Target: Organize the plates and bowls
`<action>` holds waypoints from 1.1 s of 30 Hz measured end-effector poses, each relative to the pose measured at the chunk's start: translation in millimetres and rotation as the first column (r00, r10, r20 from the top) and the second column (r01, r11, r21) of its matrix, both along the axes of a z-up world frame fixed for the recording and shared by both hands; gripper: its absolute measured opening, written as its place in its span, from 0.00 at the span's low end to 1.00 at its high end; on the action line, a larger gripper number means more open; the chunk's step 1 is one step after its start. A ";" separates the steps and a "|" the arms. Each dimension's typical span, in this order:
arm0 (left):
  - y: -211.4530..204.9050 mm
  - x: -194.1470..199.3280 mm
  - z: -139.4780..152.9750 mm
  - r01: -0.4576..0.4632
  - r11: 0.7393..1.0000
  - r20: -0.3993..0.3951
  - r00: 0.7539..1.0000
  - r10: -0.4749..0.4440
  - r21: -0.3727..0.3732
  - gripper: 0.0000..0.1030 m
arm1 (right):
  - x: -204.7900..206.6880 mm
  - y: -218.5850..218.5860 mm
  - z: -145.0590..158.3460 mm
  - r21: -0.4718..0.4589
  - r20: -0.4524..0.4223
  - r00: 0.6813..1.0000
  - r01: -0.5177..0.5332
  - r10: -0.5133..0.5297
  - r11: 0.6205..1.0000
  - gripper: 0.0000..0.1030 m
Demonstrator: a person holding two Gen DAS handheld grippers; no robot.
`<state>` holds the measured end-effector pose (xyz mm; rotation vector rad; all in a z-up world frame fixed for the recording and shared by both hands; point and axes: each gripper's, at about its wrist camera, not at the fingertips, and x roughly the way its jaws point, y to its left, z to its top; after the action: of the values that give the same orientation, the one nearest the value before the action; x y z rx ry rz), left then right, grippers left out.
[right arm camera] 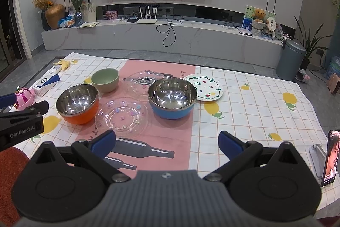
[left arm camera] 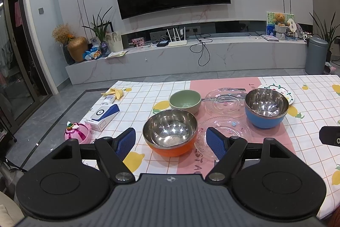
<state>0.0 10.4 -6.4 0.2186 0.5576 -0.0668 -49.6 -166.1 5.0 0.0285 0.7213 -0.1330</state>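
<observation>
On the checked tablecloth stand an orange steel-lined bowl (left arm camera: pixel 170 133) (right arm camera: pixel 77 104), a green bowl (left arm camera: pixel 185 101) (right arm camera: pixel 105 79) and a blue steel-lined bowl (left arm camera: pixel 265 107) (right arm camera: pixel 172 97). Two clear glass plates lie between them, one near (left arm camera: pixel 225 133) (right arm camera: pixel 121 115) and one far (left arm camera: pixel 225 102) (right arm camera: pixel 139 84). A white patterned plate (left arm camera: pixel 282 90) (right arm camera: pixel 206 86) lies behind the blue bowl. My left gripper (left arm camera: pixel 171 142) is open, its blue pads on either side of the orange bowl. My right gripper (right arm camera: pixel 167 143) is open above the pink cloth strip, holding nothing.
At the table's left side lie a pink toy (left arm camera: pixel 77 132), a white and blue box (left arm camera: pixel 103 117), a tube and a banana peel (left arm camera: pixel 115 92). A phone on a stand (right arm camera: pixel 330 161) is at the right edge. A TV unit and grey bin (right arm camera: pixel 290 60) stand beyond.
</observation>
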 end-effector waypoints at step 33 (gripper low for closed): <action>100.5 105.1 -17.6 -0.149 0.886 -0.189 0.979 0.070 -0.439 0.73 | 122.4 65.9 -41.9 0.187 -0.025 0.996 -0.080 0.087 0.979 0.97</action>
<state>105.2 110.9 -24.0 -0.2781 0.7065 -0.1035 72.8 -100.3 -36.9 0.1745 0.7654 0.0146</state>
